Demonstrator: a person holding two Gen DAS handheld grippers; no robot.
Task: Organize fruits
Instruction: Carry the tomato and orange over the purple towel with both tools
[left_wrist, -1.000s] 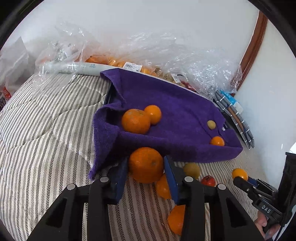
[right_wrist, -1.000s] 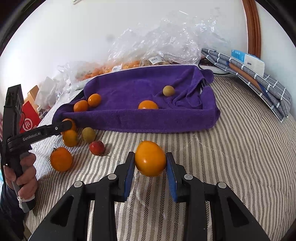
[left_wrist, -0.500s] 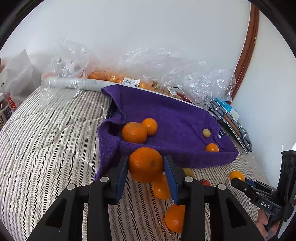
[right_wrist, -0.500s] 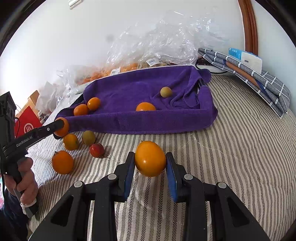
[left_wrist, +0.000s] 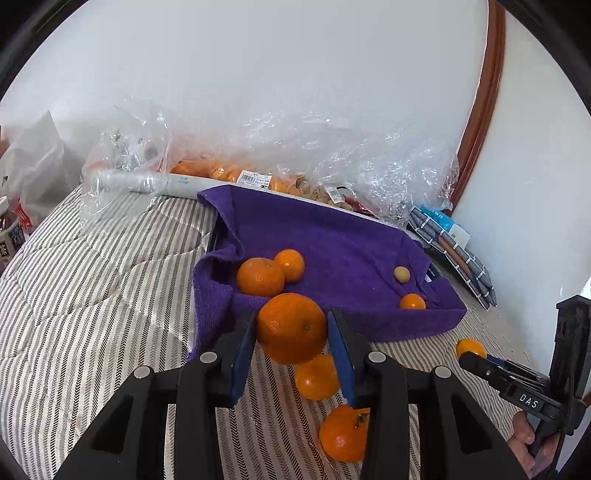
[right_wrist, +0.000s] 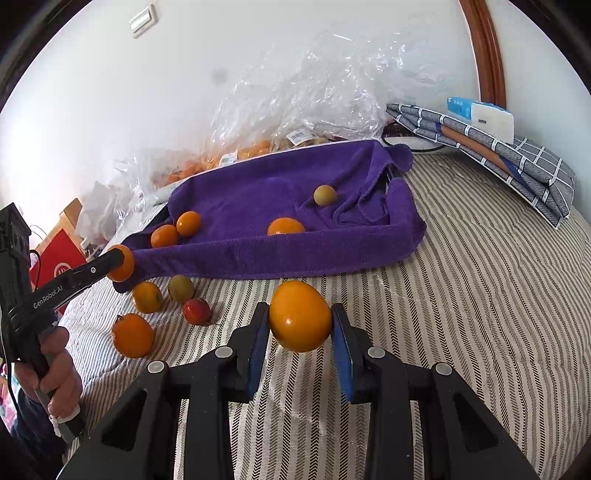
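The left gripper (left_wrist: 291, 332) is clamped on a mandarin (left_wrist: 291, 328), blue pads pressed to both its sides, holding it up off the striped bedcover (left_wrist: 92, 295) right at the near edge of the purple towel (left_wrist: 332, 243). Over on the other side, the right gripper (right_wrist: 300, 325) is clenched on a smooth yellow-orange fruit (right_wrist: 300, 315), also lifted clear of the cover and a little short of the towel's front fold. On the towel sit two mandarins touching each other near its left corner (left_wrist: 260, 277), plus a small pale round fruit (left_wrist: 401, 274) and a small orange one (left_wrist: 412, 302) towards the right; the front fold hides the lower half of that last one in the right wrist view. What lies under the towel is hard to make out, only a dark edge peeking out at the corner. Loose fruit is waiting on the cover: two oranges (left_wrist: 317, 376) partly hidden behind the left gripper's finger, and from the right wrist view a greenish one (right_wrist: 181, 288) and a red one (right_wrist: 197, 311) just beside each other. Behind the towel, crumpled clear plastic bags (left_wrist: 369, 162) blur whatever fruit is inside. A hand (right_wrist: 55, 373) grips the left tool's handle at the frame edge, cut off.
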